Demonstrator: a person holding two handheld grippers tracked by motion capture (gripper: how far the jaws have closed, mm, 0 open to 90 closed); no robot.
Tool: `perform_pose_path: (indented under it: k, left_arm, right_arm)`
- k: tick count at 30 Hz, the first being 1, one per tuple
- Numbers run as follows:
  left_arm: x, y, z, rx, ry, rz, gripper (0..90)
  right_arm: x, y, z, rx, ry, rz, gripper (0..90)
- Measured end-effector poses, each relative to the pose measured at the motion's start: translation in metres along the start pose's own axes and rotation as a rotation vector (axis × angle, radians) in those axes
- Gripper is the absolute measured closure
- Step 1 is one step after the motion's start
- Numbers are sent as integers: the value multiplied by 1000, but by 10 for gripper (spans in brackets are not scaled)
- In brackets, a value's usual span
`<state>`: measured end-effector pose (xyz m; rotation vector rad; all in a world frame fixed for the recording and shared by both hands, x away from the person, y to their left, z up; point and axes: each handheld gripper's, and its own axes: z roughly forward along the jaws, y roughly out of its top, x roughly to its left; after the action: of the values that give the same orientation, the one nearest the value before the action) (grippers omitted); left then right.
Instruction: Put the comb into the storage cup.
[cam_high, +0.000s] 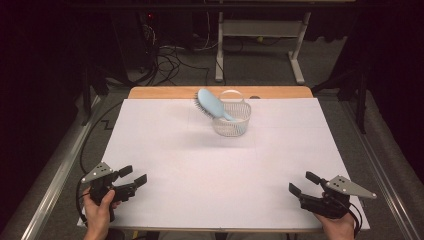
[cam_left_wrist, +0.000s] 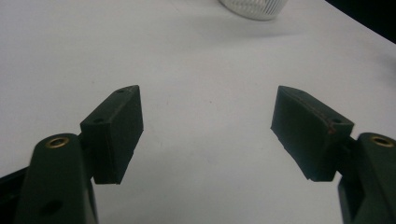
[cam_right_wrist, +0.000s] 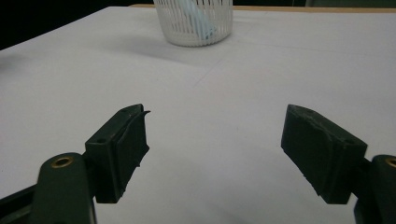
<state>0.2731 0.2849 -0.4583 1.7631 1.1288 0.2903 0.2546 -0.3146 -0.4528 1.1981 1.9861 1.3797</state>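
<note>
A light blue hairbrush (cam_high: 212, 104) stands handle-down in a white slotted basket (cam_high: 234, 125) at the far middle of the white table (cam_high: 220, 165), its bristled head leaning out over the left rim. My left gripper (cam_high: 133, 176) rests open at the near left corner, held by a hand. My right gripper (cam_high: 303, 183) rests open at the near right corner. In the left gripper view the left gripper (cam_left_wrist: 208, 105) has only bare table between its jaws and the basket (cam_left_wrist: 254, 8) sits at the top edge. In the right gripper view the right gripper (cam_right_wrist: 215, 121) is empty too, with the basket (cam_right_wrist: 194, 21) far ahead.
A wooden strip (cam_high: 165, 93) edges the table's far side. Beyond it, cables (cam_high: 170, 60) lie on the floor by a white desk frame (cam_high: 260, 35). Metal rails (cam_high: 55, 175) run along both sides of the table.
</note>
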Motion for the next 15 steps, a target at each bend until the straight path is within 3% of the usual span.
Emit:
perform_pose_path:
  k: [8, 15]
  left_arm:
    - [3, -6, -5, -11, -8, -14, 256]
    - [4, -9, -3, 22, 4, -6, 253]
  right_arm:
    - [0, 0, 0, 0, 0, 0, 232]
    - [1, 0, -1, -2, 2, -1, 232]
